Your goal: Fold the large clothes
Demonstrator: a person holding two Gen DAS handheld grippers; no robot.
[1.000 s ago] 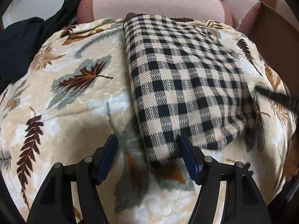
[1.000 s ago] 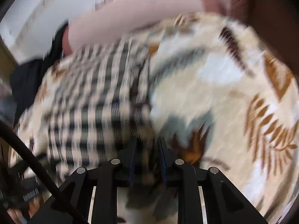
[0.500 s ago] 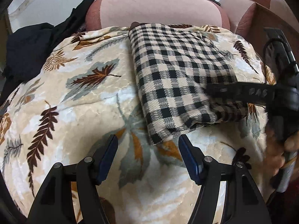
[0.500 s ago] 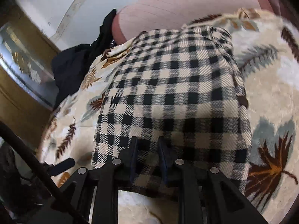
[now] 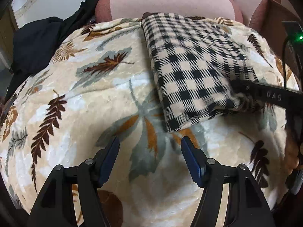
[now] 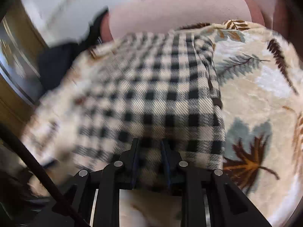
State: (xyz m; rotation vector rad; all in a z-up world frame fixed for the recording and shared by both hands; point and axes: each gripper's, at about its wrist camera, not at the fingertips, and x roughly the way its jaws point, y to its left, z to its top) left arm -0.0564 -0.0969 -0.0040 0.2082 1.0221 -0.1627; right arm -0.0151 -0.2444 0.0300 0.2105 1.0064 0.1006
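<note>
A folded black-and-cream checked garment lies on a leaf-patterned blanket. My left gripper hovers open over the blanket, just short of the garment's near corner, with nothing between its fingers. In the left wrist view, one finger of my right gripper lies across the garment's right edge. The right wrist view is blurred. There my right gripper is shut on the near edge of the checked garment, with the cloth bunched between its pads.
The blanket covers a sofa with a pink backrest behind. Dark clothes are piled at the back left. A wooden cabinet stands at the left. A person's hand shows at the right edge.
My left gripper has drawn back, so the garment's near corner no longer sits between its fingers. My right gripper has swung in over the garment's edge and rolled, still gripping cloth.
</note>
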